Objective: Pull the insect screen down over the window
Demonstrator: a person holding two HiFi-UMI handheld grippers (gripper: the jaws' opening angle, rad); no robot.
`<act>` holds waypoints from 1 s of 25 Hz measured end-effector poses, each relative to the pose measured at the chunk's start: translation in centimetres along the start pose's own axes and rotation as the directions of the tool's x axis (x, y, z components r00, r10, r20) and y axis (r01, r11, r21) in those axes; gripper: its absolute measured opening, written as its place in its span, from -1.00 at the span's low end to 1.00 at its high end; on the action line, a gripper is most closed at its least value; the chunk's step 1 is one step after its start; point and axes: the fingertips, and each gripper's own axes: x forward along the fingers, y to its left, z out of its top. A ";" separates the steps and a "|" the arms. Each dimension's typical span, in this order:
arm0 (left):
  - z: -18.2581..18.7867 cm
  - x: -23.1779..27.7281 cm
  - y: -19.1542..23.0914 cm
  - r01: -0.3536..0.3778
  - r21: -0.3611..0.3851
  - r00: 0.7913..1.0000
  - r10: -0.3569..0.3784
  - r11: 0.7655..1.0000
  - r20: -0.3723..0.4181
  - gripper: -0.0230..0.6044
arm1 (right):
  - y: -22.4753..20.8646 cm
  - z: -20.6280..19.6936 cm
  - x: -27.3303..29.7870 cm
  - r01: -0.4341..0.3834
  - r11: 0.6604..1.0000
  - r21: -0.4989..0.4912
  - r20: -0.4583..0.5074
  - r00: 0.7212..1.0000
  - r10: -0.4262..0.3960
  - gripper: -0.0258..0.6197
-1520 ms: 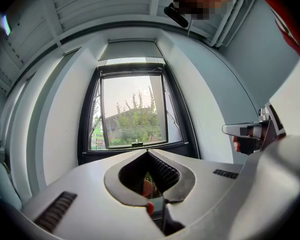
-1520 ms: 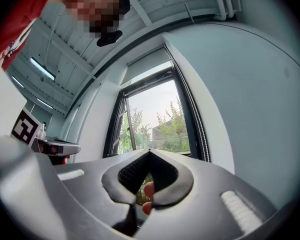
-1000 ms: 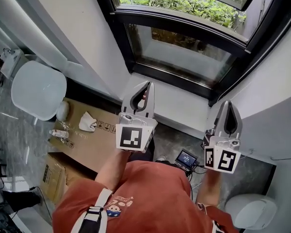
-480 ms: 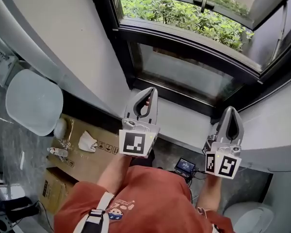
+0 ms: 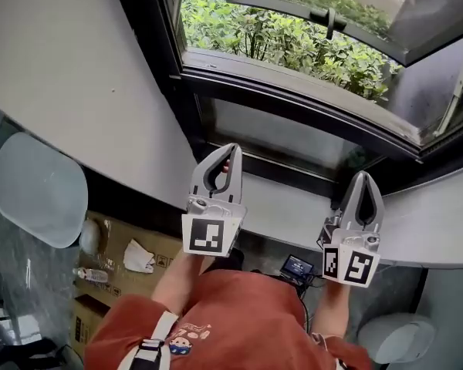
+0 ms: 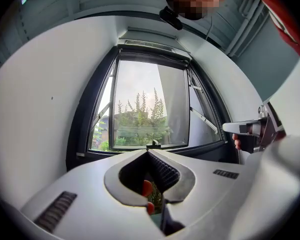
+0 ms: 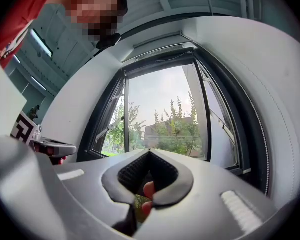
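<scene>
Head view first: how do the two tools stand?

— Side by side, both pointing at the window [image 5: 293, 52]. The left gripper [image 5: 228, 149] and the right gripper [image 5: 363, 176] are pale grey moulded shells. Each tapers to a rounded arch and has a marker cube at its rear.

— And the jaws?

— The left gripper view shows its tips meeting, with nothing between them. Ribbed black pads line the teardrop hollow behind the tips, and a fingertip [image 6: 147, 187] shows through it. The right gripper view gives the same: tips pressed together, empty.

— Where is the insect screen?

— The opening stands uncovered, and the green shrubs [image 5: 270, 37] outside show sharp through it. A pale bar [image 6: 152, 35] runs along the frame's top edge. Whether it houses the screen I cannot tell.

— What about edges and room?

— The frame is black and square-cut. Its sash [image 5: 386, 21] is swung outward, with a dark handle [image 5: 329, 19] on the lower rail. A fixed glass pane [image 5: 289, 133] sits beneath, and below that a smooth white sill [image 5: 282, 195], under the grippers' tips. Plain white walls [image 5: 69, 68] close in on both sides of the frame. On the floor at the left lie flat brown cardboard boxes [image 5: 112, 241] and a rounded pale chair [image 5: 35, 183], well apart from both grippers.
</scene>
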 end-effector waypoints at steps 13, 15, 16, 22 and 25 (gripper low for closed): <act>-0.2 4.7 0.8 0.028 0.000 1.000 -0.028 1.000 -0.003 -0.91 | -1.6 -0.3 3.8 0.036 0.999 -0.002 0.022 0.999 -0.036 -0.89; 0.2 5.3 0.0 0.033 0.016 0.999 -0.033 0.999 0.006 -0.91 | -2.7 0.1 4.1 0.037 0.999 0.007 0.039 0.999 -0.037 -0.89; 0.4 5.7 -0.4 0.037 0.025 0.999 -0.037 0.999 0.010 -0.91 | -3.2 0.2 4.3 0.039 0.999 0.012 0.046 0.998 -0.040 -0.89; 0.9 6.6 -1.3 0.037 0.037 0.999 -0.038 0.999 0.013 -0.91 | -4.3 -0.1 4.6 0.040 0.999 0.032 0.062 0.997 -0.042 -0.89; 1.0 6.7 -1.2 0.032 0.035 0.999 -0.032 0.999 0.016 -0.91 | -4.3 -0.1 4.8 0.037 0.999 0.032 0.065 0.997 -0.039 -0.89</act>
